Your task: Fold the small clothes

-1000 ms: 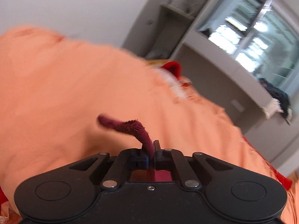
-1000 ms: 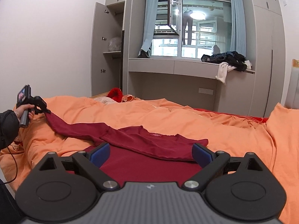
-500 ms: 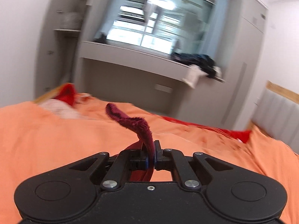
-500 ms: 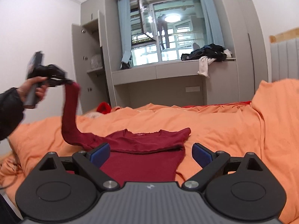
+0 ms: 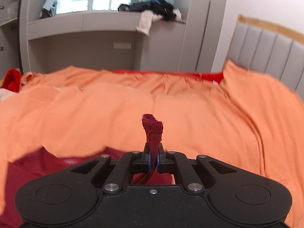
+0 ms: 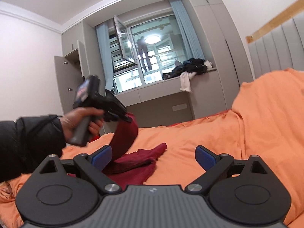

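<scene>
Left gripper (image 5: pixel 153 160) clamps what looks like the sleeve (image 5: pixel 153 131); right gripper (image 6: pixel 153 154) wide apart, empty

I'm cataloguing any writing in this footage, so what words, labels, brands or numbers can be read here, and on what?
No text can be read.
Neck label of the dark red shirt: a pale patch, too blurred.
Right gripper: a small embossed mark on its grey housing, a logo shape, no letters legible.
Screen on the back of the left gripper: coloured smear, motion-blurred.
Wall plate under the window ledge: blank or too small.
</scene>
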`<state>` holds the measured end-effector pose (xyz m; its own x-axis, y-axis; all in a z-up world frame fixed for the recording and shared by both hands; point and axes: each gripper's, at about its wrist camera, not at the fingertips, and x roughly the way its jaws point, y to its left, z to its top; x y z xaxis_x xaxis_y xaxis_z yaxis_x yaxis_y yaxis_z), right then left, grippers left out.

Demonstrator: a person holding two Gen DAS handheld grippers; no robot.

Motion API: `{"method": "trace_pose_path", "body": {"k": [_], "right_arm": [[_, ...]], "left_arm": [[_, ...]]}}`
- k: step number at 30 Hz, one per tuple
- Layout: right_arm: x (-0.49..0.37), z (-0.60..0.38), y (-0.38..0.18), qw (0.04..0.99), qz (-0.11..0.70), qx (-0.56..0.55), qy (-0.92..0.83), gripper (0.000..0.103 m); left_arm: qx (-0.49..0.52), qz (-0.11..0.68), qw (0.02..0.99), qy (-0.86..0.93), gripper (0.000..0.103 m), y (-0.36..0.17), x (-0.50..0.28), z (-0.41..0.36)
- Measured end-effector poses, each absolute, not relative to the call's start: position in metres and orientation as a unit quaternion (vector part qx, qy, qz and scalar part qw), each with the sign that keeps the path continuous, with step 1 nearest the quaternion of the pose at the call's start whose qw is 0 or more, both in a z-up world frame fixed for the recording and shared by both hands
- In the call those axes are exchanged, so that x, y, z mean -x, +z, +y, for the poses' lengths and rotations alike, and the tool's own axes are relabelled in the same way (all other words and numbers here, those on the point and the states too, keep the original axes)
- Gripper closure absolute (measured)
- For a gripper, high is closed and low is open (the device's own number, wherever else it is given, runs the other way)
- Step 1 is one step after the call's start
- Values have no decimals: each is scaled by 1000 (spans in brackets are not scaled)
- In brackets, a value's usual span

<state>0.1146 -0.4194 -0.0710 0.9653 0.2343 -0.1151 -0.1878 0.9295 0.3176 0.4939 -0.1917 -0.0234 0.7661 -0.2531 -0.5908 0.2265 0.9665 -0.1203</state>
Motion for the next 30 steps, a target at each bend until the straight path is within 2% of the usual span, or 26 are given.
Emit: {"method": "trace_pose_path", "body": {"k": [3, 5, 6, 7, 9, 12, 14, 16, 20, 22, 24, 30], "right_arm": [[-114, -421, -71, 979, 71, -157, 107, 6], [-110, -420, -71, 979, 66, -161, 104, 6], [-111, -422, -71, 979, 66, -164, 103, 6], [-111, -421, -72, 978, 67, -168, 101, 6], [-112, -424, -73, 978, 68, -174, 95, 6], [-114, -421, -75, 977, 73, -178, 90, 6], [-115, -420, -76, 977, 80, -175, 88, 6], [-116, -419, -77, 977, 84, -174, 90, 6], [-121, -418, -80, 974, 101, -177, 96, 6], [-127, -414, -78, 971, 114, -180, 104, 6], [-139, -407, -70, 970, 125, -176, 112, 6], [-212, -364, -33, 971, 153, -116, 144, 2]], "left_arm": [[20, 349, 929, -123, 97, -55, -495, -206], [20, 369, 920, -132, 91, -69, -497, -210], [24, 380, 914, -141, 77, -75, -496, -210], [32, 390, 907, -154, 54, -79, -497, -211], [62, 394, 899, -183, 26, -77, -493, -205], [90, 363, 901, -220, 25, -47, -482, -189], [85, 340, 911, -219, 18, -17, -474, -171], [60, 310, 928, -198, 4, 11, -462, -144], [-59, 271, 957, -88, 1, 33, -432, -71], [-147, 269, 952, -5, 1, 18, -418, -34], [-194, 293, 934, 57, 1, -11, -408, 3], [-161, 407, 892, 111, 4, -103, -403, 77]]}}
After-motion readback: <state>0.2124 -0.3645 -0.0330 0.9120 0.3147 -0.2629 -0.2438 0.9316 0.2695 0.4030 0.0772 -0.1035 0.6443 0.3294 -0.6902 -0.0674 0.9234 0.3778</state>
